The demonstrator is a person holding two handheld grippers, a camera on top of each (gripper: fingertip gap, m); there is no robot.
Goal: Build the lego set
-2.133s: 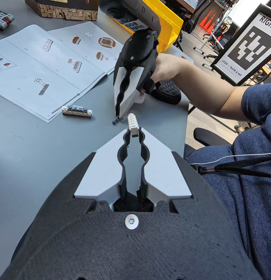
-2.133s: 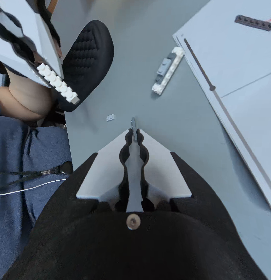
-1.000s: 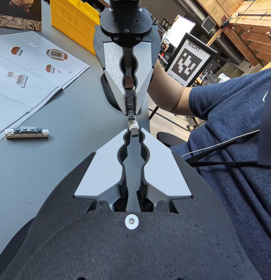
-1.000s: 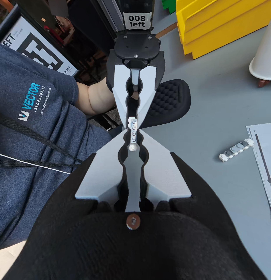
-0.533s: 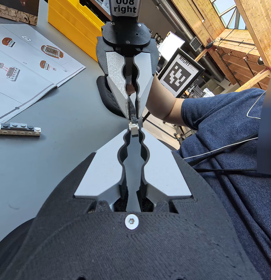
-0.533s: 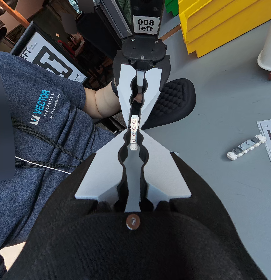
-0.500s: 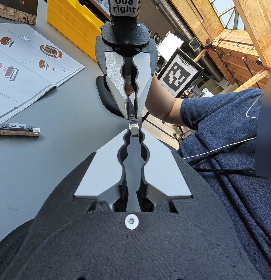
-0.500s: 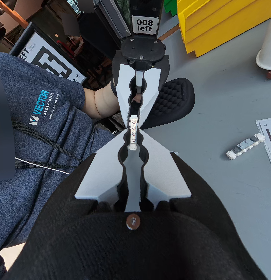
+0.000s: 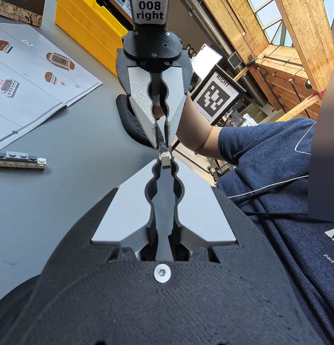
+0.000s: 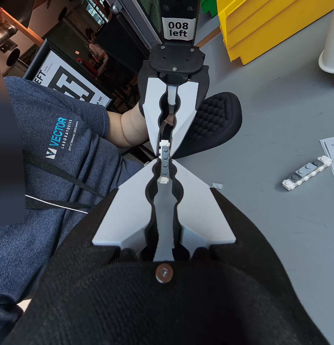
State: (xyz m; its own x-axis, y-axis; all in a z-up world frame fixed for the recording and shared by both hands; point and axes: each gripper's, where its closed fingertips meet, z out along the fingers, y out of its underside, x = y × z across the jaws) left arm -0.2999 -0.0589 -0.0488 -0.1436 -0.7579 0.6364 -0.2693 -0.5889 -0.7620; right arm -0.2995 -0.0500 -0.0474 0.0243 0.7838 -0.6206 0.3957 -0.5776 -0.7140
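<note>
Left gripper: the left gripper [image 9: 165, 162] is clamped on one end of a long white brick [image 10: 164, 144], holding it in the air over the near table edge, in front of the person's torso
Right gripper: the right gripper [image 10: 164, 169] faces it tip to tip; its fingers are closed around the other end of the same stack, where a grey plate [image 10: 165, 162] sits on top of the white brick
Joint: in the right wrist view the grey plate lies along the white brick with a white stud row showing at each end; whether the plate is fully seated cannot be told from here
Step in hand: judged as pressing the grey plate down onto the white brick, both grippers squeezing from opposite ends
Finished twin: an assembled strip [image 10: 306, 175] of white brick with grey and dark plates lies on the table [image 9: 72, 186] beside the instruction booklet [image 9: 31, 80], well apart from the work
Spare part: a small grey plate [image 10: 217, 186] lies on the table just beside the right gripper's finger
Next move: probably a firm, square squeeze to close any gap, then one gripper lets go while the other keeps its hold
Risk: pressing off-axis could tilt the plate or twist the thin brick out of the tips
</note>
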